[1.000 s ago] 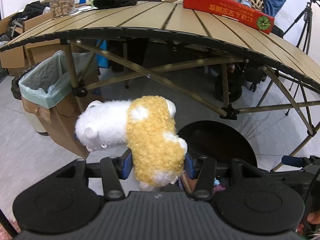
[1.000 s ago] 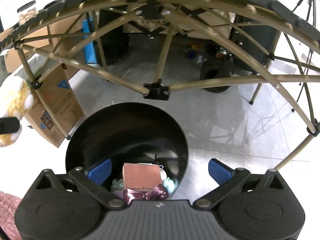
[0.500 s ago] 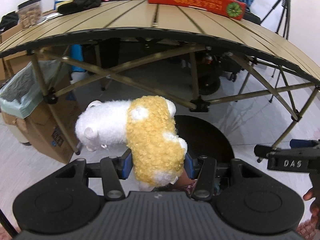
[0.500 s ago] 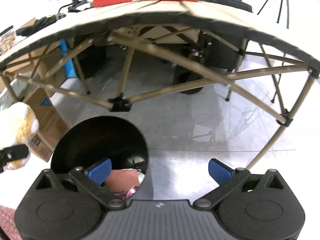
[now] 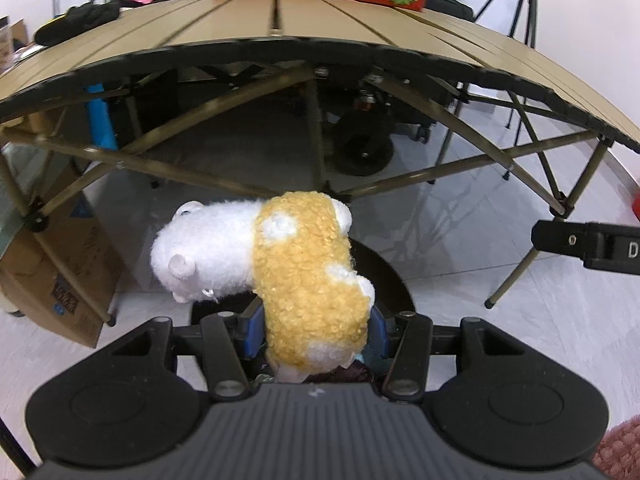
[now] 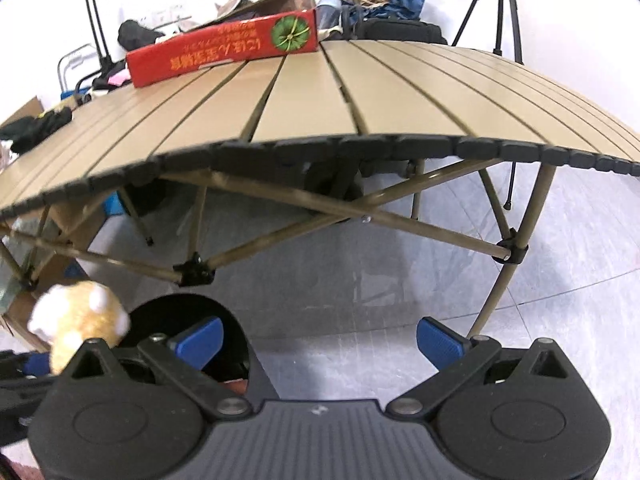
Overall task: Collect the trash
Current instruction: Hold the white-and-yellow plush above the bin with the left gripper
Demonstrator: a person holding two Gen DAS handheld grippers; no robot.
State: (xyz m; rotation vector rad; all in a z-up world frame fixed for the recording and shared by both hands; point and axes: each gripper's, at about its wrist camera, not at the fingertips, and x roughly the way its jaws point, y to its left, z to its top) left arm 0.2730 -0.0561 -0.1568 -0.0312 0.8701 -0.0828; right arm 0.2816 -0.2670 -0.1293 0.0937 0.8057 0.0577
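Both claws have swung rightwards, the right one rising to see over the bench (image 6: 360, 92). The left claw (image 5: 314, 330) grips a plush toy (image 5: 296, 280) above the black bin (image 5: 394, 280). The right claw (image 6: 318, 340) gapes wide, empty.

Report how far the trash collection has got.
Done: the black bin already holds a few discarded items. In hand: the left gripper has its jaws shut on the plush toy, held above the bin and not yet dropped. Left: the red box lies on the table; the right gripper is open, holding nothing.
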